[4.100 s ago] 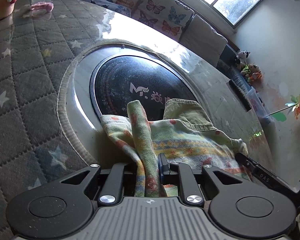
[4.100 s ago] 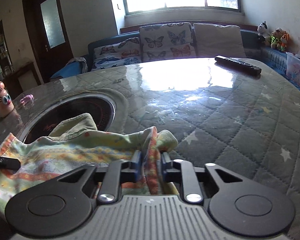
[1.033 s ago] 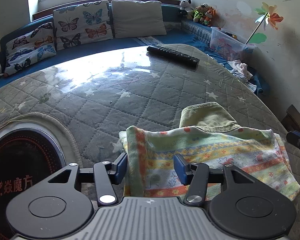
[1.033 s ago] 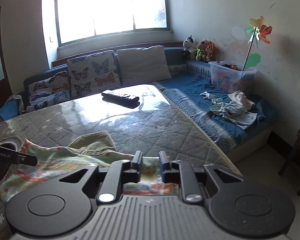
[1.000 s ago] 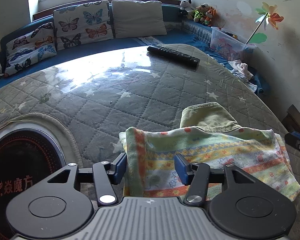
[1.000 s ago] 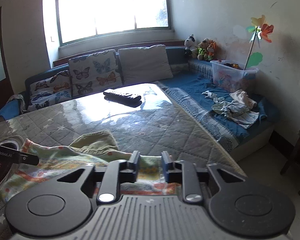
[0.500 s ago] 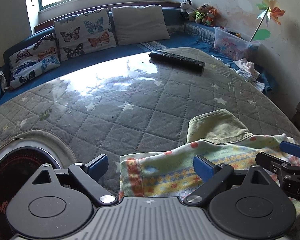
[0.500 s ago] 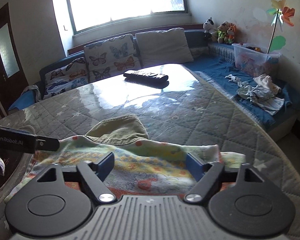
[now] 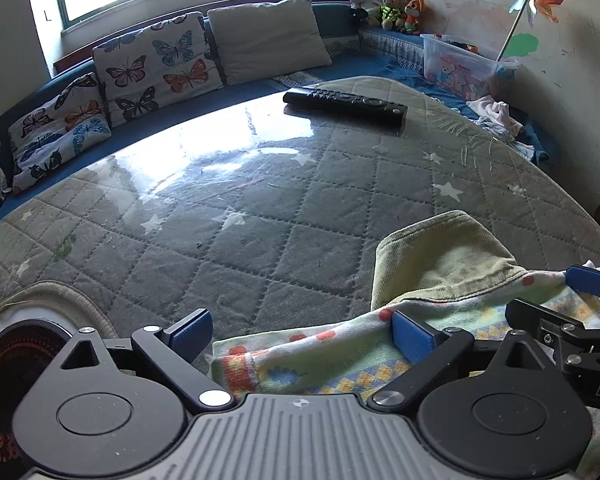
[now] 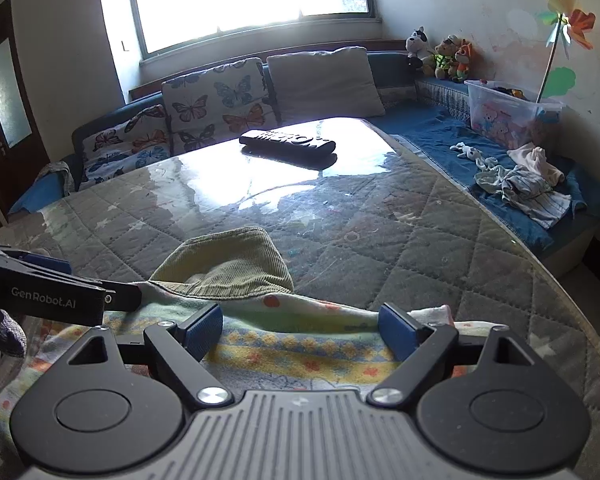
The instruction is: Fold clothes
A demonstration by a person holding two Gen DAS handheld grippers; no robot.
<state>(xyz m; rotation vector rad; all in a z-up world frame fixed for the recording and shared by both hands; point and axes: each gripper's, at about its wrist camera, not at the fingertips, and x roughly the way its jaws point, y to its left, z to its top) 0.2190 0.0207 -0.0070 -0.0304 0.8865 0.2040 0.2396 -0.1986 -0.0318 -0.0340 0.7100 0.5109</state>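
A small patterned garment (image 9: 340, 352) in yellow, green and orange lies flat on the quilted table, with an olive corduroy part (image 9: 440, 256) sticking out at its far side. It also shows in the right wrist view (image 10: 300, 344), with the olive part (image 10: 228, 264) behind. My left gripper (image 9: 302, 334) is open over the garment's left end and holds nothing. My right gripper (image 10: 300, 328) is open over the garment's right end and holds nothing. The right gripper shows at the right edge of the left wrist view (image 9: 572, 320).
A black remote (image 9: 344, 104) lies at the table's far side, also in the right wrist view (image 10: 288, 142). A round dark hotplate (image 9: 8, 364) sits in the table at the left. A blue sofa with butterfly cushions (image 10: 216, 104) runs behind, with loose clothes (image 10: 520, 188) and a plastic box (image 10: 504, 116).
Both grippers have let go of the garment and opened wide. It now lies on the table's right part, off the hotplate.
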